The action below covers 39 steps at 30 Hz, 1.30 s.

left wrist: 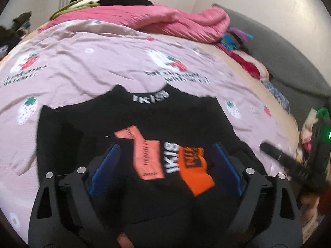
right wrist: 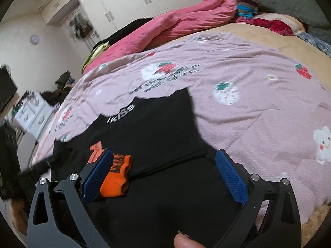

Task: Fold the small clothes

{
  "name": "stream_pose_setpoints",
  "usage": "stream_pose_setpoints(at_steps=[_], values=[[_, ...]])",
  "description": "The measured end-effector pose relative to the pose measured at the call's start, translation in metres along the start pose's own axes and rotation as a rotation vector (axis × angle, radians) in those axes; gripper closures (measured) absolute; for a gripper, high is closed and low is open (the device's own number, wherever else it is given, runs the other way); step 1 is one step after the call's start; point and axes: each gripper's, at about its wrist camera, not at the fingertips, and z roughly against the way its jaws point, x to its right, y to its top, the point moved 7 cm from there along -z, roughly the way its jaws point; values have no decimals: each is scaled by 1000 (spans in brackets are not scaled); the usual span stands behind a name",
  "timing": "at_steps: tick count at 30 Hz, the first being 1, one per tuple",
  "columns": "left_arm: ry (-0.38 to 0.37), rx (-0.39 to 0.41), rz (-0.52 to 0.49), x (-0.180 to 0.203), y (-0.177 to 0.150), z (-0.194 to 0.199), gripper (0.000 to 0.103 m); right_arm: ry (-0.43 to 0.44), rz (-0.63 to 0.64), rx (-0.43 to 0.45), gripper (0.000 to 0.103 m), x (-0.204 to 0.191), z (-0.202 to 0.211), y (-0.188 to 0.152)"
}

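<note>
A small black top (left wrist: 134, 119) with orange patches and white lettering lies flat on the pink strawberry-print sheet (left wrist: 82, 70), collar toward the far side. My left gripper (left wrist: 166, 161) is open just above its printed front, blue pads either side of the orange patches. In the right wrist view the same top (right wrist: 165, 128) lies below my right gripper (right wrist: 165, 171), which is open over its right half. The right gripper also shows at the right edge of the left wrist view (left wrist: 293, 163). Neither gripper holds cloth.
A bunched pink quilt (left wrist: 165, 20) lies across the far side of the bed, with dark and green clothes (left wrist: 86, 3) behind it. Colourful items and a red cloth (left wrist: 248, 62) sit by the grey headboard (left wrist: 279, 47). A white drawer unit (right wrist: 35, 111) stands left of the bed.
</note>
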Motion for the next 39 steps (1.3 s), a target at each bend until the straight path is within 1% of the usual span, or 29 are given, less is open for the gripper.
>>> stream_pose_setpoints(at_steps=[1,2,5,6,7,8,10,14,18,19,21,22,23,25,26,27,29,32,33,37,39], values=[[0,3,18,-7,2,2,12,7,19,-10,4,-7,-5,-2],[10,13,37,-16,5,5,9,13,45,-27,5,-17,-12,-5],[49,37,71,-35,11,13,9,38,113,-63,5,-42,-31,-13],[67,48,83,-44,12,17,9,46,130,-76,10,-49,-37,-15],[79,53,88,-49,13,20,9,49,145,-95,18,-55,-44,-18],[99,58,98,-57,14,22,9,46,157,-117,20,-61,-53,-21],[124,59,106,-66,15,25,9,57,169,-137,20,-69,-63,-25],[172,62,134,-88,15,30,9,48,180,-170,22,-78,-82,-30],[201,66,158,-103,13,37,9,36,169,-185,30,-77,-95,-31],[204,66,165,-106,12,38,9,36,162,-190,36,-76,-97,-32],[213,71,175,-112,12,42,9,39,148,-185,44,-75,-100,-33],[219,74,179,-114,13,43,9,48,141,-179,53,-76,-101,-32],[226,78,182,-117,13,45,9,48,136,-171,57,-77,-101,-32],[230,88,194,-121,14,49,9,53,148,-165,77,-80,-102,-31],[229,91,200,-123,14,51,9,58,161,-163,81,-83,-102,-30],[226,95,208,-125,15,53,9,70,181,-162,93,-88,-102,-30],[231,100,212,-129,15,56,9,84,205,-152,94,-95,-97,-27],[244,108,214,-133,16,60,9,117,243,-109,94,-109,-86,-16],[244,111,216,-134,16,61,9,128,266,-87,94,-116,-80,-10],[243,116,234,-140,16,64,9,178,318,-47,94,-136,-63,11],[247,117,240,-142,16,65,9,190,351,-20,94,-146,-53,23]])
